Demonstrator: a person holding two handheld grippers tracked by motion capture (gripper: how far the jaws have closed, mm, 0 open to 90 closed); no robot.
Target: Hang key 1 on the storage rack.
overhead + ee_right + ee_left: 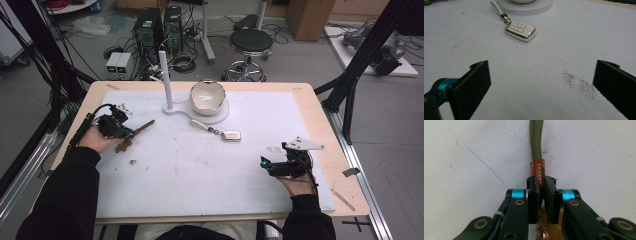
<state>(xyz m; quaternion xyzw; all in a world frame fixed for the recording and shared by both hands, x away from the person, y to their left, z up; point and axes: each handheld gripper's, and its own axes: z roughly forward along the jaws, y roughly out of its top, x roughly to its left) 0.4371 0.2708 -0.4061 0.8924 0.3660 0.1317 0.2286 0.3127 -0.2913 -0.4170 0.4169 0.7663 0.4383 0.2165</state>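
strap end hidden (between jaws)

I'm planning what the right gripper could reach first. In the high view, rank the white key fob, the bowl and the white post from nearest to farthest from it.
From the right gripper:
1. White key fob, up and to its left, lying on the mat.
2. Bowl, farther back on the round stand.
3. White post, farthest, just left of the bowl.
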